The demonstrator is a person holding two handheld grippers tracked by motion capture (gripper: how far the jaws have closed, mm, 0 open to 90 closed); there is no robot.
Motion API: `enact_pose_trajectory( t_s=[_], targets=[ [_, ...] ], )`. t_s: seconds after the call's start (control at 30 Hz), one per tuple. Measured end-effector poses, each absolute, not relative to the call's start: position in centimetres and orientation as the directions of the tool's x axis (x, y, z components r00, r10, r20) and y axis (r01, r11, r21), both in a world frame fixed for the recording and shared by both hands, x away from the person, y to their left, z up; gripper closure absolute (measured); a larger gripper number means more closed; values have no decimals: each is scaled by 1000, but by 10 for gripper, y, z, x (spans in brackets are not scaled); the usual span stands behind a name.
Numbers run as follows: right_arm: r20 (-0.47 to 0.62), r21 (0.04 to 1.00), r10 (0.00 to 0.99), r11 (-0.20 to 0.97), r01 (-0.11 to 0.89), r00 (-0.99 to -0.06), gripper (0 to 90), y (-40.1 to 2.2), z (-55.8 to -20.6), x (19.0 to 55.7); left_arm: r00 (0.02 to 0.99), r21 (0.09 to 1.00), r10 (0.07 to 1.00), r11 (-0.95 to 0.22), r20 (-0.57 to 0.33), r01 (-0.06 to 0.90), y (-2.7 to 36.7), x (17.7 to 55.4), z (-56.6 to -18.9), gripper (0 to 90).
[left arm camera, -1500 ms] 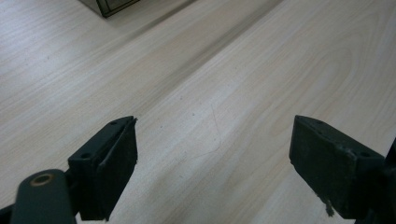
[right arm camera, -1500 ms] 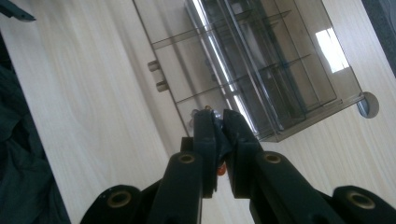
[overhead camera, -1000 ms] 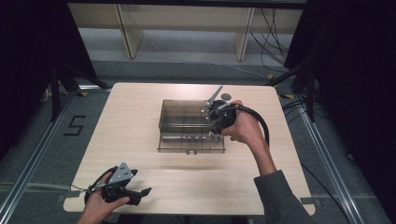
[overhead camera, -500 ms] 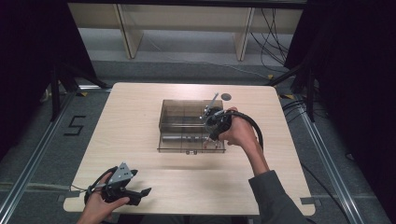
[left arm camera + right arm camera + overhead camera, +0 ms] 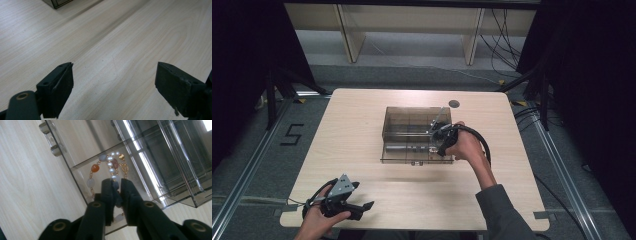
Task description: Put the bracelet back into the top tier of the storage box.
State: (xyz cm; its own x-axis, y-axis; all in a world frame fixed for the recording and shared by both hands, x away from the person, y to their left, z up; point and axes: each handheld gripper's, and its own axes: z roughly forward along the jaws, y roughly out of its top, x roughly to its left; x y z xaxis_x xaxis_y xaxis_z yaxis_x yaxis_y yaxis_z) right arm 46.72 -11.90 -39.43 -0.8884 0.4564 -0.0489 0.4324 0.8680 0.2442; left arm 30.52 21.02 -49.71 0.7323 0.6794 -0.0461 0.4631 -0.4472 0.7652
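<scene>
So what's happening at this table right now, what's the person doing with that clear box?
A person works at a wooden table with a hand-held gripper in each hand. The right hand-held gripper is shut on a beaded bracelet of pearls and coloured stones, held at the near right corner of a smoky transparent organiser box in the middle of the table. The left hand-held gripper hovers open over bare wood near the table's front left edge, holding nothing.

We see a smoked clear box [image 5: 417,134] at the centre of the bench [image 5: 362,125]. The right gripper [image 5: 439,137] sits at the box's 4 o'clock corner. The left gripper [image 5: 343,200] rests at the bench's 7 o'clock edge, well apart.
</scene>
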Motion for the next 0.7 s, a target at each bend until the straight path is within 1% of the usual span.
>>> enact_pose_trajectory(
  t_s=[0.07, 0.1, 0.2, 0.3, 0.47, 0.5, 0.53, 0.7],
  targets=[
    [-63, 257, 465, 863, 436, -883, 766, -120, -392, 466, 740, 764, 671, -459, -36, 454, 211, 306, -496, 152],
    [-66, 269, 465, 860, 433, -883, 758, -120, -391, 466, 731, 767, 680, -442, -51, 465, 210, 305, -497, 152],
    [-79, 289, 474, 853, 435, -877, 746, -122, -387, 465, 740, 765, 672, -459, -34, 452, 211, 306, -496, 152],
    [-80, 300, 482, 846, 440, -873, 733, -124, -383, 462, 731, 766, 680, -444, -49, 465, 210, 305, -497, 152],
    [-83, 329, 494, 833, 444, -866, 700, -130, -380, 459, 733, 766, 678, -446, -49, 464, 210, 305, -497, 152],
    [-86, 332, 481, 840, 430, -873, 693, -131, -379, 459, 733, 765, 678, -445, -53, 466, 210, 305, -498, 152],
    [-86, 338, 485, 836, 433, -870, 686, -132, -378, 458, 736, 766, 676, -452, -40, 457, 210, 306, -497, 152],
    [-89, 362, 496, 824, 436, -864, 639, -136, -375, 453, 733, 765, 678, -445, -52, 466, 210, 305, -497, 152]
  ],
)
